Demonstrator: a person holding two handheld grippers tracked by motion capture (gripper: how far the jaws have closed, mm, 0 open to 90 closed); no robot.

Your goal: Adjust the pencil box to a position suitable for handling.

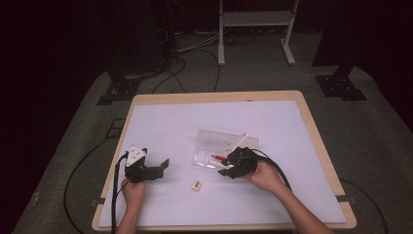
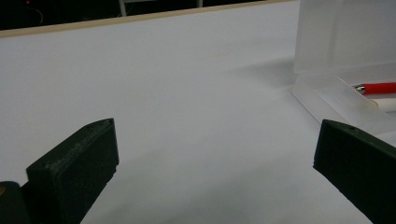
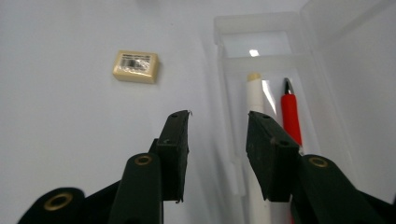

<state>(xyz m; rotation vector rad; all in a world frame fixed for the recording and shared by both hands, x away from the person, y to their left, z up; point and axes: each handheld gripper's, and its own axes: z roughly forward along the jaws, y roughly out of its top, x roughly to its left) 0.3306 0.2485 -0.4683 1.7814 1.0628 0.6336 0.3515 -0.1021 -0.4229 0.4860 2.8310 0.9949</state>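
Over the clear plastic pencil case (image 3: 280, 60) your R gripper (image 3: 218, 135) hangs w/ jaws parted and nothing between the pads; it grips nothing. The white pen (image 3: 254, 100) lies in the case tray right under the R jaw, and the red pen (image 3: 290, 114) lies just beside it on the far side, both lengthwise in the tray. My read: you've set the white pen down and the eraser (image 3: 135, 66) is prob next, since it sits alone on the white table mat (image 3: 60, 140), off to the L of the case and apart from it.

To do this well: lift clear of the tray wall before swinging over, so a jaw doesn't catch the rim and drag the case. Come down on the eraser w/ jaws straddling its short sides, open a bit wider than now, then close square, as it's small and could skate on the mat.

From above, the R gripper (image 1: 237, 165) sits at the case's near edge, eraser (image 1: 197, 185) nearer you and to its L. L gripper (image 1: 163, 165) rests wide open on the mat, empty, well apart from the case (image 2: 343, 37); you could use it to steady the case if needed.
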